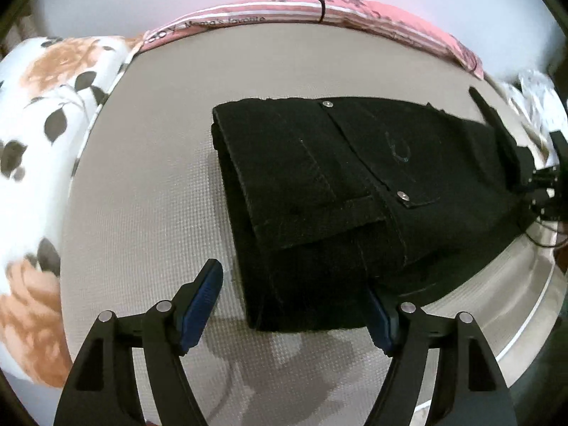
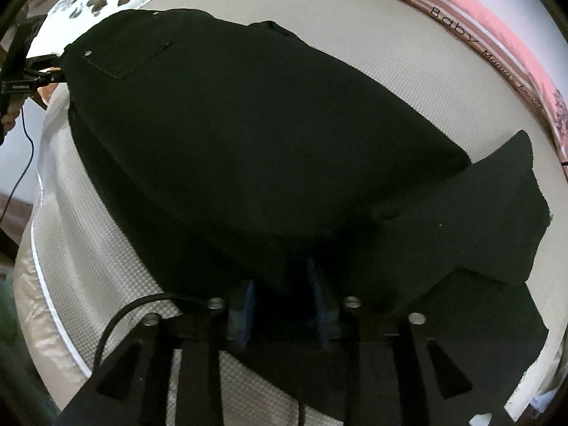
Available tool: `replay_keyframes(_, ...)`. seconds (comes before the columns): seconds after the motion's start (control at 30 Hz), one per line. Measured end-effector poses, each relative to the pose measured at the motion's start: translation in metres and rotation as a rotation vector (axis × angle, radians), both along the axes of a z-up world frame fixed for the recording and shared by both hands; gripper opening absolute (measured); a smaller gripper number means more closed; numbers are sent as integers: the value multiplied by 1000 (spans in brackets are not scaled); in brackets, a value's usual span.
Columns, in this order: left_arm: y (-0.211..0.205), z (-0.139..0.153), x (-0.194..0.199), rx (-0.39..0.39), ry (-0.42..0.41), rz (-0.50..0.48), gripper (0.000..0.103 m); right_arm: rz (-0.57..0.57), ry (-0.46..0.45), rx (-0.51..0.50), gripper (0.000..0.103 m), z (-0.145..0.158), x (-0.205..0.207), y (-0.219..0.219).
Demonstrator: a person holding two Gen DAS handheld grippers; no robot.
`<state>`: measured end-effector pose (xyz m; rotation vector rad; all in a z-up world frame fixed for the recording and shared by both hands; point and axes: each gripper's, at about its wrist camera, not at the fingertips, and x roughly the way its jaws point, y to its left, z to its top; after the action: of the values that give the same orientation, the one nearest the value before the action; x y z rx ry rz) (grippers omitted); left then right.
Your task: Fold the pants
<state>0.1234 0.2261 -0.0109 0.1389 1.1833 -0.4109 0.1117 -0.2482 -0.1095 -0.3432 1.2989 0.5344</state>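
Black pants [image 1: 319, 184] lie folded on a grey textured mattress [image 1: 149, 195], with a pocket and metal rivets facing up. My left gripper [image 1: 293, 280] stands open over the near corner of the fold. Its left finger [image 1: 202, 294] is clear of the cloth and its right finger [image 1: 381, 316] sits at the cloth's edge. In the right wrist view the pants [image 2: 248, 124] fill the middle, with a loose leg end [image 2: 497, 220] at the right. My right gripper [image 2: 282, 277] has its blue pads [image 2: 248, 301] a little apart, and black cloth covers the fingertips.
A floral pillow [image 1: 42, 124] lies at the left and a pink striped cloth [image 1: 284, 9] runs along the far edge. The mattress edge with white piping [image 2: 46, 248] drops off at the left of the right wrist view. A black cable [image 2: 21, 163] hangs there.
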Motion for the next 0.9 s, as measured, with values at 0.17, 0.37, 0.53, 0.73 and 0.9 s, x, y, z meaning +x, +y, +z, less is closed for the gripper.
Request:
replay_keyframes(0.17,9,-6,-14,7,12,14,74,-16,-8,14,42,2,-6,2)
replay_keyframes(0.37,29,-5,-22,-52,16,144,74,-61,-55,85,47,26,-19,-18)
replay_keyframes(0.53,40,12,-38,-314,20,315,74,-201,-72,175,52,41,-20,-48)
replay_keyframes(0.73,15,0,-45,-501,104,414,72,-360,-33,217,51,35,-19,-70)
replay_keyframes(0.9,0,-15,-37,-503,161,439,70,-427,-7,257,51,27,-8,-71)
